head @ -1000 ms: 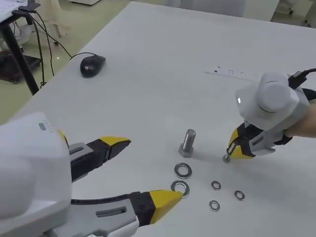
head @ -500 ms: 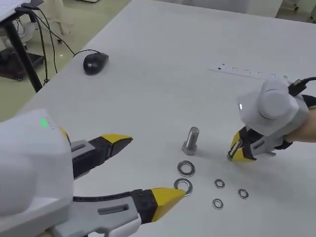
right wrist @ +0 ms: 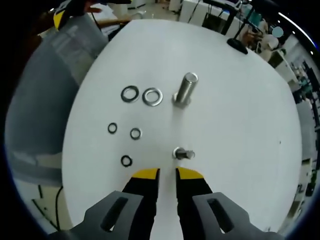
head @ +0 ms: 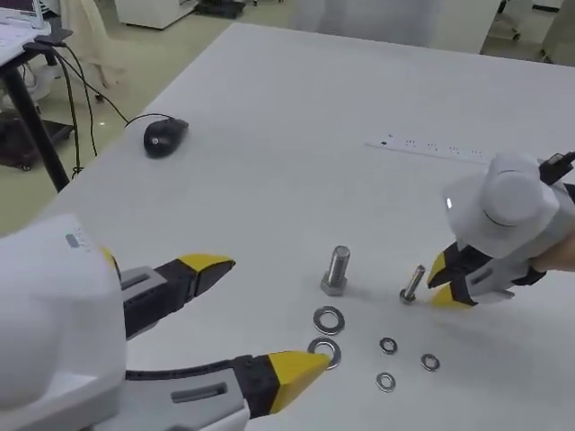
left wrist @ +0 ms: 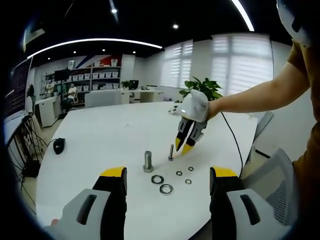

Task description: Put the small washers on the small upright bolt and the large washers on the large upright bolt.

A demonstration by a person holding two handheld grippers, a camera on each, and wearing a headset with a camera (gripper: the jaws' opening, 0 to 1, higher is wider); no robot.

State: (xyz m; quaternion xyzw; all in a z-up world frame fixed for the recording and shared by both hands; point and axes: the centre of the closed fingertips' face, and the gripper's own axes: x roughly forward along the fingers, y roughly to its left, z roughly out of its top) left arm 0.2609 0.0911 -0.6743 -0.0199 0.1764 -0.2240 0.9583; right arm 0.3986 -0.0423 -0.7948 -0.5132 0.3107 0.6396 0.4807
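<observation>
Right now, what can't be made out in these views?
Head view: nearer large washer partly covered by a jaw tip of the left gripper.
Head view: jaws of the right gripper mostly under its own white housing.
Left gripper view: small washers too small for detail.
Right gripper view: small bolt seen nearly from above; lean unclear.

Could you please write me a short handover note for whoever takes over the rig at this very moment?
Left gripper: jaws wide open, holding nothing, close to the large washers.
Right gripper: jaws a little apart, holding nothing, right beside the small bolt.
Things: the small bolt and the large bolt both stand upright on the table. Two large washers lie flat in front of the large bolt, and three small washers lie flat near the small bolt.
Done: both bolts are upright.
Left: all five washers; none is on a bolt yet.
</observation>
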